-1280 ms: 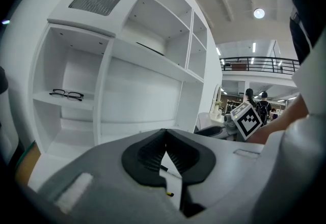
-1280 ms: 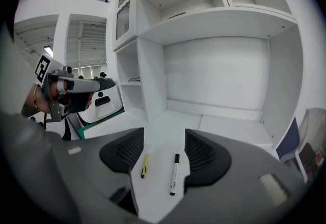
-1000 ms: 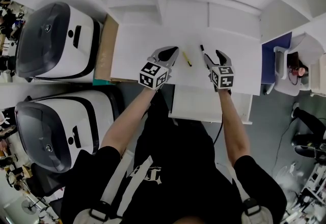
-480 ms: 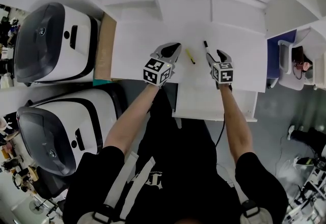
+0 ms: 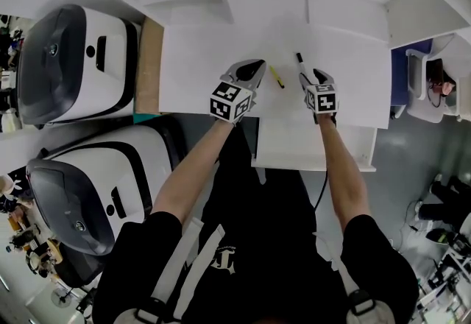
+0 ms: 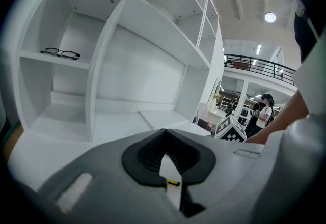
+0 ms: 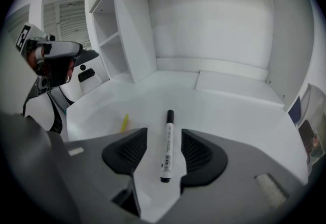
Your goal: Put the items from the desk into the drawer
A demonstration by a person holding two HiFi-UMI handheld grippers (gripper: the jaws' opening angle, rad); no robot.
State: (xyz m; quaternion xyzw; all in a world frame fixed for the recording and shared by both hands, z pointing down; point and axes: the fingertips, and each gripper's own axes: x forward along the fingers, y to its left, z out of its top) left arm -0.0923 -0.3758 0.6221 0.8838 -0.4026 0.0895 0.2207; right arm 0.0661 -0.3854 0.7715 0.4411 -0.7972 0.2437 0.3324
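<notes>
Two pens lie near the front edge of the worktop (image 5: 199,57): a white marker (image 7: 166,144) with a black cap, right of middle, and a yellow pen (image 7: 124,122) just beside it toward the left edge. The right tongs (image 7: 164,139) straddle the marker, jaws wide and just now closing, pads not yet touching it. An off-centre squeeze could roll the round marker away or catch only its tail. The left tongs (image 6: 164,134) are closed on nothing.

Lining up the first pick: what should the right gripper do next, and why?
Probably ease down a little more and finish closing. The jaws of the right gripper have just been closing but stand apart; the white marker lies lengthwise between them on the desk, neither pad touching it yet.
</notes>
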